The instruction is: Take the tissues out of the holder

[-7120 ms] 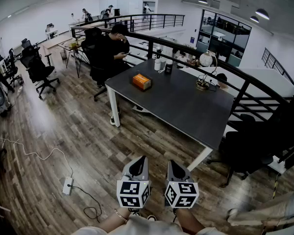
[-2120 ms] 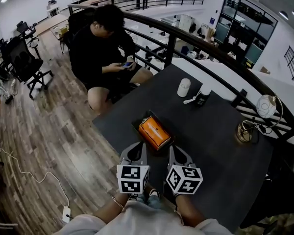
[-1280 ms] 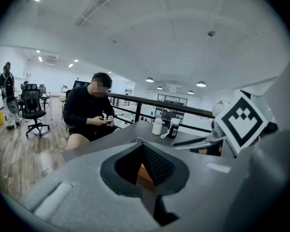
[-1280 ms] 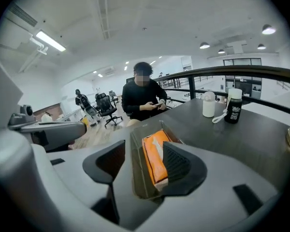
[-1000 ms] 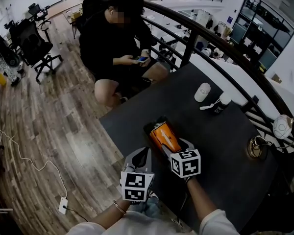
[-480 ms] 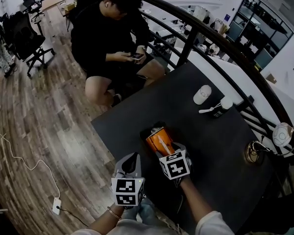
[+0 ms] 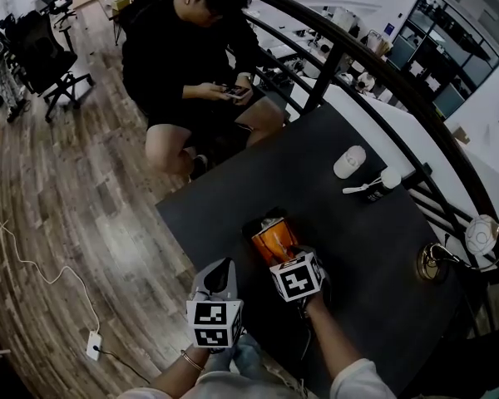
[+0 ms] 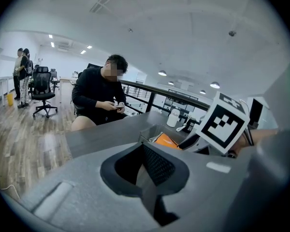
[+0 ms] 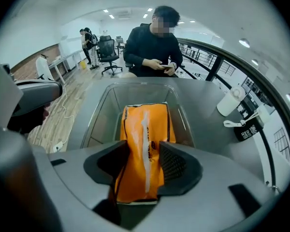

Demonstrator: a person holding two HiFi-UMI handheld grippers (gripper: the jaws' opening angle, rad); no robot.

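- The holder [image 9: 100,114], a clear open-topped tray, is taken as the reference. It is set on the dark table [image 7: 374,248], close to the wearer's edge.
- The tissue pack [image 9: 144,144], orange with a pale strip down its top, is seen lying lengthwise inside the holder. Its near end reaches the holder's near wall, so nothing has been taken out yet.
- The right gripper [image 9: 144,151] is brought in low from the holder's near end and aimed along the pack's length. Its jaws are closing with the pack's near end between them. Both pads are seen against the wrapper, which is pinched narrower there.
- The end grip is judged to be chosen because the holder's side walls block access along the rest of the pack.
- The left gripper [image 8: 144,153] is held to the near-left of the holder, about at the table edge. Its jaws are together with nothing between them.
- It is judged to be parked clear of the pull path, and near enough to steady the holder if needed.
- The step is judged to be the grasp. The lift out of the holder has not been made.
- A risk is judged that the light holder gets dragged up with the pack, or that the soft wrapper slips.
- A white bottle [image 7: 349,161] is seen well beyond the holder's far side, with a seated person [image 7: 191,48] farther off. Neither is in the way.
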